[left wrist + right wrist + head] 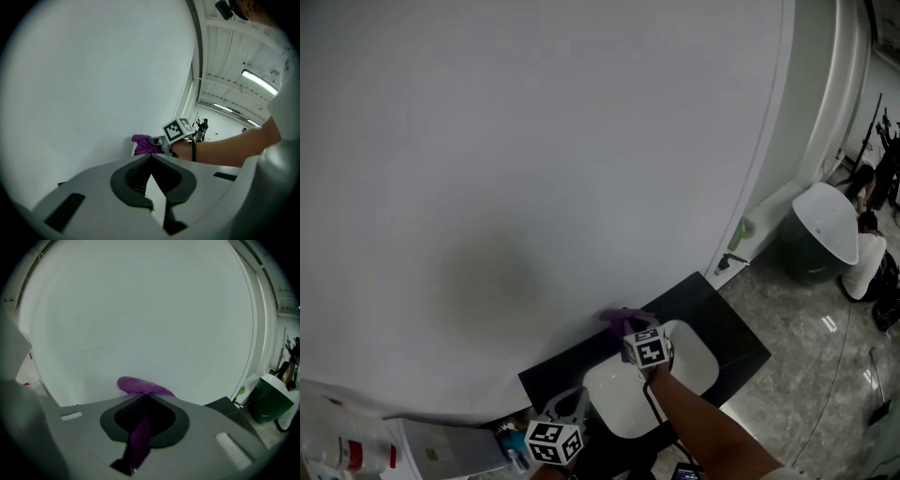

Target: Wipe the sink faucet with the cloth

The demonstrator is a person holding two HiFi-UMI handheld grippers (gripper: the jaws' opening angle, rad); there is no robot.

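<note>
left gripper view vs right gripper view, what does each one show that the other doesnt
Only the left gripper view shows the person's forearm and the right gripper from outside, plus ceiling lights. Only the right gripper view shows a dark bin and the cloth pinched between that gripper's jaws. Both show the purple cloth in front of the white wall.

Wall (534,169) takes up most of the frame. Sink (614,403) sits bottom centre in the desk (741,347), cloth (623,321) just behind it against the wall, in the right gripper (636,336) jaws. Left gripper (567,417) is lower left, bin (820,234) far right on the floor (806,375).
</note>
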